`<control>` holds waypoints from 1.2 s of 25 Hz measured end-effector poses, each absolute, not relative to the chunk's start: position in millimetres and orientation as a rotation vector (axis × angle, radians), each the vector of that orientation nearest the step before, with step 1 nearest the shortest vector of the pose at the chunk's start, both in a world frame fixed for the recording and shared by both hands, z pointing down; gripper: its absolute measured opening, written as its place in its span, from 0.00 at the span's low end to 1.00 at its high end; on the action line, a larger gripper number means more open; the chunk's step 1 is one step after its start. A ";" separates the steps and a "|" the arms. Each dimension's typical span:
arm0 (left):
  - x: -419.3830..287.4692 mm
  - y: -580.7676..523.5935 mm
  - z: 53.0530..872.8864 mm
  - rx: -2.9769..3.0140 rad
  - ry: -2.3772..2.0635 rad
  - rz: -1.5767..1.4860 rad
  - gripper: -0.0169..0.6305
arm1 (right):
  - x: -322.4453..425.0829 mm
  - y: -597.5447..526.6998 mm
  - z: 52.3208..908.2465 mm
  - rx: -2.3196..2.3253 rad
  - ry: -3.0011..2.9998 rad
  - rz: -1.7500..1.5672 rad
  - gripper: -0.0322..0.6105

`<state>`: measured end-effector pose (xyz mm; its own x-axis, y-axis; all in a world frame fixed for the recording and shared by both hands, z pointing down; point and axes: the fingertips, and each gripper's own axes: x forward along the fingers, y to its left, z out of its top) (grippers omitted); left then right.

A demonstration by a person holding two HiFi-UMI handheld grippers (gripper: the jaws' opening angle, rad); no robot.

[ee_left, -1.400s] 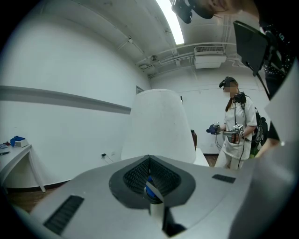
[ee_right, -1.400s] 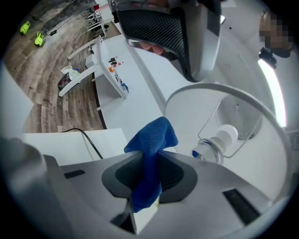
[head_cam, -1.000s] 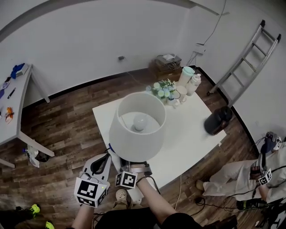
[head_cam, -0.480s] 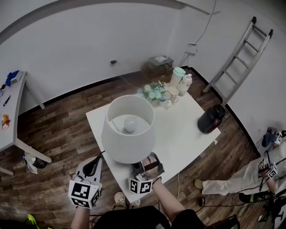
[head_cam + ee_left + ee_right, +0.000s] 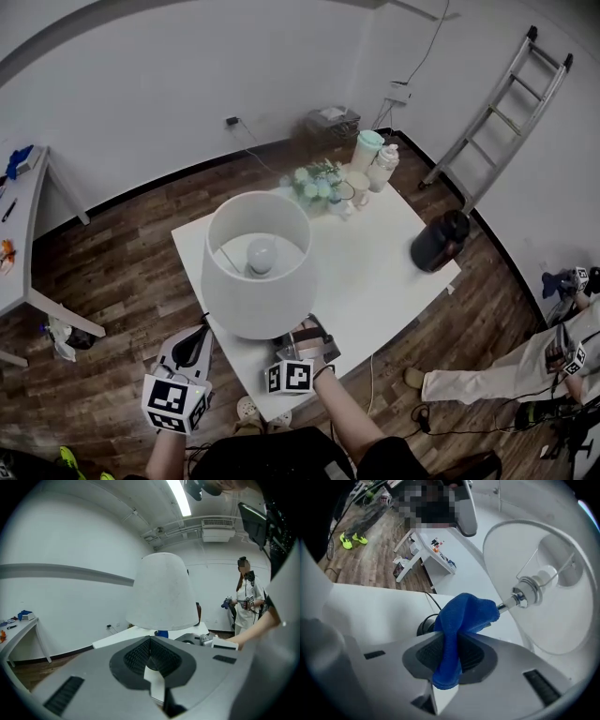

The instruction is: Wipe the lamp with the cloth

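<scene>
Cloth (image 5: pixel 461 618), soft, is pinched in our right hand-held gripper (image 5: pixel 450 648); left hand-held gripper (image 5: pixel 151 654) pressed together. Lamp (image 5: pixel 258 291) seems tippy; we'd brace its stem (image 5: pixel 506 604).

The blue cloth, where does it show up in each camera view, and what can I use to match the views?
Head view: not in sight, probably hidden beneath the lampshade.
Left gripper view: the blue cloth is a small patch just under the shade's rim, near centre.
Right gripper view: lower centre, clamped in the right gripper, bunched end at the lamp stem.
Shared landmark: the white lampshade.
</scene>
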<state>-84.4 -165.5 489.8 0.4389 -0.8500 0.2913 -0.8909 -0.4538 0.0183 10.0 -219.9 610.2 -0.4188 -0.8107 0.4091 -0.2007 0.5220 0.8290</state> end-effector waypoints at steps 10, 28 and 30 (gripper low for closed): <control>-81.0 -170.4 483.7 2.534 -1.549 0.394 0.04 | 85.9 -242.1 547.9 1.228 -2.348 -0.597 0.17; -91.0 -185.3 493.1 2.458 -1.605 0.490 0.04 | 36.0 -282.9 584.0 0.540 -2.798 0.107 0.17; -90.1 -186.4 495.2 2.454 -1.603 0.487 0.04 | 40.9 -282.0 607.0 0.532 -2.658 0.054 0.17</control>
<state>-90.1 -186.4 495.2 0.3691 -0.8567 0.3603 -0.9123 -0.4081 -0.0358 40.9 -282.0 607.0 -0.8354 -0.3588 0.4164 -0.3755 0.9258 0.0444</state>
